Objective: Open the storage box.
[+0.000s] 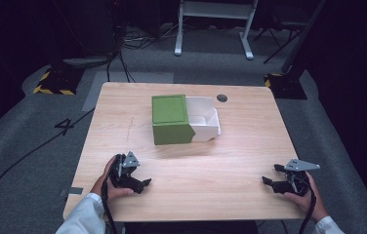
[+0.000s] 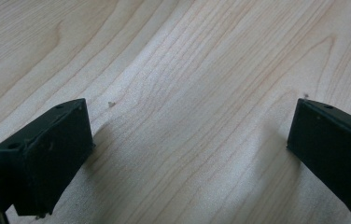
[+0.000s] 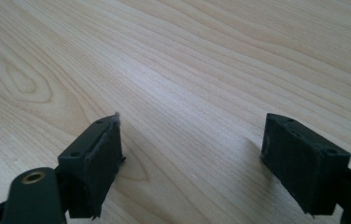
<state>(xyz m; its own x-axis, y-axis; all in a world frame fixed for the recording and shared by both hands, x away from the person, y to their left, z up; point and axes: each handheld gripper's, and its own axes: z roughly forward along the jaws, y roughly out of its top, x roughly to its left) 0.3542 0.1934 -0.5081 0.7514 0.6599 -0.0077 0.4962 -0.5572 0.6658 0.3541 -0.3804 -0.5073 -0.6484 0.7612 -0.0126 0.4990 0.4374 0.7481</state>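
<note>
A person sits at a wooden desk (image 1: 230,161) with a claw in each hand. The left claw (image 1: 140,184) rests near the lower left of the high view, and the right claw (image 1: 272,174) rests near the lower right. Both claws are wide open and hold nothing. In the two claw views I see bare wood between the black jaws.

In the middle of the high view, a bit toward the top, sits one green box (image 1: 171,119). One white drawer (image 1: 205,119) sticks out of its right side. The drawer looks empty, as far as I can tell. The box is well apart from both claws.

I think the work has to do with this box and drawer, and it has hardly begun. No claw touches the box yet. The drawer is pulled out, so it may need a push to go back in.

I count one box, one drawer, two claws and one desk.
</note>
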